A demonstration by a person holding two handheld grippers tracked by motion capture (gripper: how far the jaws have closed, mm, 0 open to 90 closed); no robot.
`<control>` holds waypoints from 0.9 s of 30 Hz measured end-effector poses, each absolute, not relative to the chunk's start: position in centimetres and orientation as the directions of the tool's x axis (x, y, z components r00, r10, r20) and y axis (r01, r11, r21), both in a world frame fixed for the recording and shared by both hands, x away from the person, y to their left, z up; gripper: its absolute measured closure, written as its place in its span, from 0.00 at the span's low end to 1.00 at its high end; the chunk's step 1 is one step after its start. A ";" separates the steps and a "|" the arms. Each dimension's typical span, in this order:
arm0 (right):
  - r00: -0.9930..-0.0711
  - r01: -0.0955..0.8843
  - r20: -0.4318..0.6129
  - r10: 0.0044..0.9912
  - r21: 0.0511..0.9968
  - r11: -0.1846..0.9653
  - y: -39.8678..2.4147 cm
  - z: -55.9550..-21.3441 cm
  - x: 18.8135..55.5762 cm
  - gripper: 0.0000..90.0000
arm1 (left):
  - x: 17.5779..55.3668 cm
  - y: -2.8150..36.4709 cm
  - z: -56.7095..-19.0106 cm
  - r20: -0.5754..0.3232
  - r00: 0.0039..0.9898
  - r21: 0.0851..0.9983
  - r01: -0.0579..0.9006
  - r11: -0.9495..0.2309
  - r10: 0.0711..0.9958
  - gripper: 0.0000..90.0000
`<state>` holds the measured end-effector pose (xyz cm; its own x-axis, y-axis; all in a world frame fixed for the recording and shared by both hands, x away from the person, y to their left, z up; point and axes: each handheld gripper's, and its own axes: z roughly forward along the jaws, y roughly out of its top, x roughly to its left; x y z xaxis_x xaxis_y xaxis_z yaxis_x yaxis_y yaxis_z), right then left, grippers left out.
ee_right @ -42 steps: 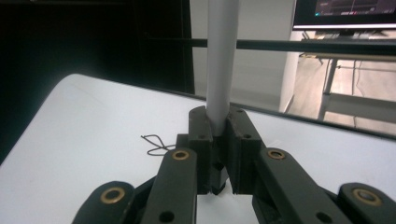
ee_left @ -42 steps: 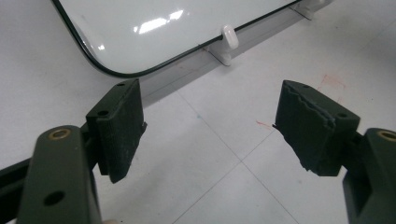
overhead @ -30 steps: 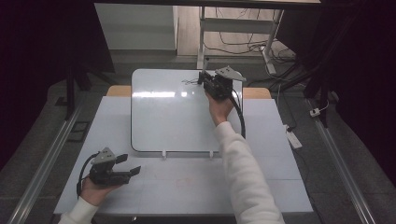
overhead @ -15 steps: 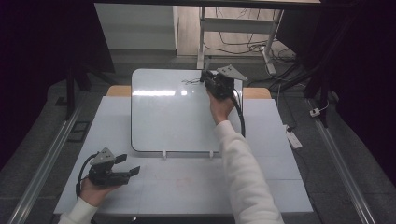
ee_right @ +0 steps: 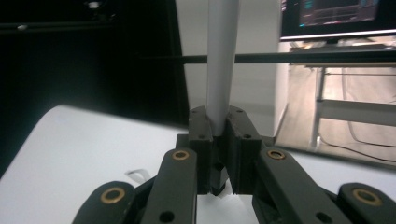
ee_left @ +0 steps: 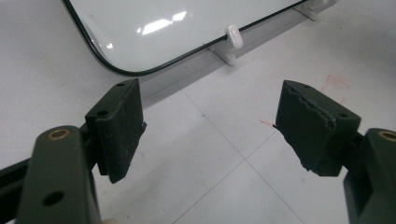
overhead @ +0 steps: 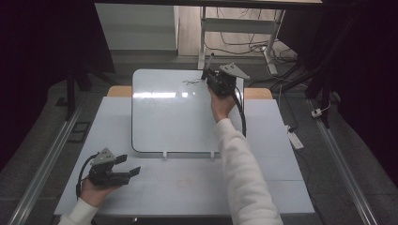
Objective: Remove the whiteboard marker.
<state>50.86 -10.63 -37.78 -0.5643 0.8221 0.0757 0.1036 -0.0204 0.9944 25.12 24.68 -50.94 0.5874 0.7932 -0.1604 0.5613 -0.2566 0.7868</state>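
A white whiteboard (overhead: 169,117) lies flat on the table, its near corner visible in the left gripper view (ee_left: 177,23). A small dark scribble (overhead: 191,82) marks its far right part. My right gripper (overhead: 209,77) hovers at that far right corner, just right of the scribble. Its jaws are shut on a white marker (ee_right: 222,56) that rises upright between them (ee_right: 218,128). The marker's tip is hidden under the jaws. My left gripper (overhead: 129,165) rests low over the table's near left, open and holding nothing (ee_left: 210,126), short of the board's near edge.
The board sits on a pale grey table top (overhead: 187,183) with tile seams and faint red marks (ee_left: 334,84). Two white clips (overhead: 165,153) hold the board's near edge. Beyond the table stand a desk frame and cables (overhead: 244,42). A power strip (overhead: 294,139) lies at the right.
The right gripper with the marker has shifted slightly toward the board's far edge. The left gripper has stayed still and open.
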 end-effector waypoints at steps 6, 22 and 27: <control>-0.631 0.129 0.064 0.773 0.991 0.023 -8.9 -38.8 49.8 0.91 | 25.2 24.6 -51.0 -0.159 0.589 0.785 0.562 -0.260 0.792 0.27; -0.645 0.120 0.021 0.764 0.990 0.074 -7.6 -38.6 49.7 0.91 | 25.2 24.6 -51.0 -0.159 0.589 0.784 0.563 -0.261 0.792 0.27; -0.590 0.110 0.044 0.807 0.994 0.026 -8.9 -37.7 50.7 0.91 | 25.2 24.7 -51.0 -0.161 0.588 0.785 0.563 -0.258 0.793 0.27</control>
